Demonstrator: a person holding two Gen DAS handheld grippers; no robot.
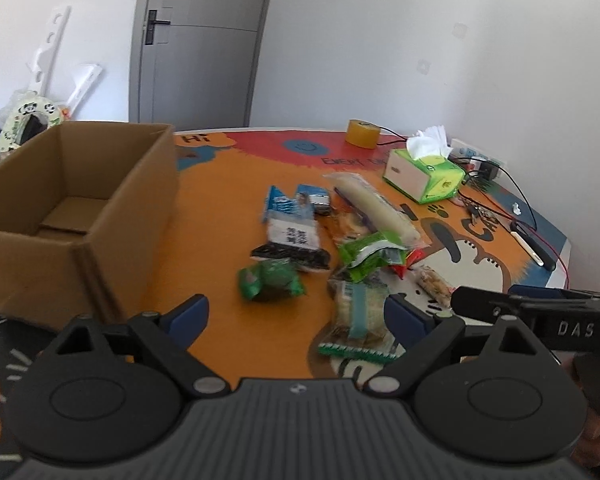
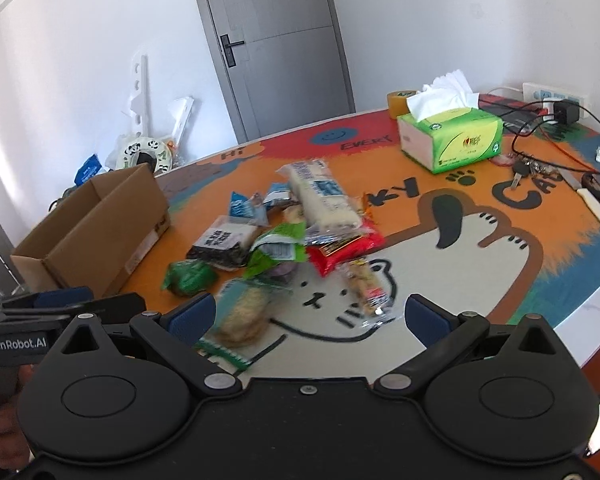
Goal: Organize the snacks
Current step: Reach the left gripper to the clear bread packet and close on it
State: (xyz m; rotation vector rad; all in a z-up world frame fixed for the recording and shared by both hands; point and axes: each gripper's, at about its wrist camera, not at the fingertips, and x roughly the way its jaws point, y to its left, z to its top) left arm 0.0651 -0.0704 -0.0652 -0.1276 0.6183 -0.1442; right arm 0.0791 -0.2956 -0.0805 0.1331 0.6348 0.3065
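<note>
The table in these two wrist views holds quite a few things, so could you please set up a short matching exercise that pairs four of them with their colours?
Things:
1. cardboard box
2. tissue box
3. roll of tape
4. small round snack nearest the cardboard box

Colours:
A. dark green
B. plain brown
C. amber yellow
D. light green and white

Pairs: 1-B, 2-D, 3-C, 4-A
</note>
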